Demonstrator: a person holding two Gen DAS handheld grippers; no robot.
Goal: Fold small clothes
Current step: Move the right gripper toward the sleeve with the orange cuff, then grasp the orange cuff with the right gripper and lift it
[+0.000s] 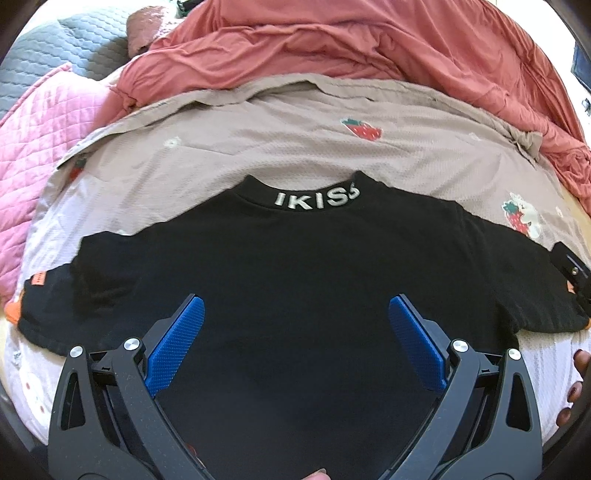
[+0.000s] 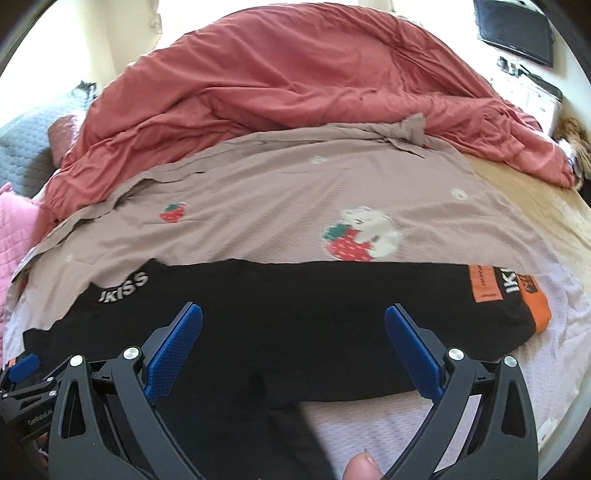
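A black T-shirt (image 1: 295, 266) with "IKISS" in white on the collar lies flat, face up, on a beige strawberry-print sheet (image 1: 258, 147). Its sleeves spread left and right, with orange cuffs. My left gripper (image 1: 293, 308) is open and empty, hovering over the shirt's chest. In the right wrist view the same T-shirt (image 2: 295, 295) shows with its right sleeve and orange cuff (image 2: 541, 314). My right gripper (image 2: 293, 317) is open and empty above the shirt's right side, near the sleeve's lower edge. The left gripper's tip (image 2: 22, 369) shows at the left edge.
A rumpled red duvet (image 1: 351, 48) is heaped behind the sheet. A pink quilted blanket (image 1: 44, 140) and a grey quilted one (image 1: 74, 40) lie at the left. Bare tan mattress (image 2: 535, 206) shows at the right, with a dark screen (image 2: 517, 33) on the far wall.
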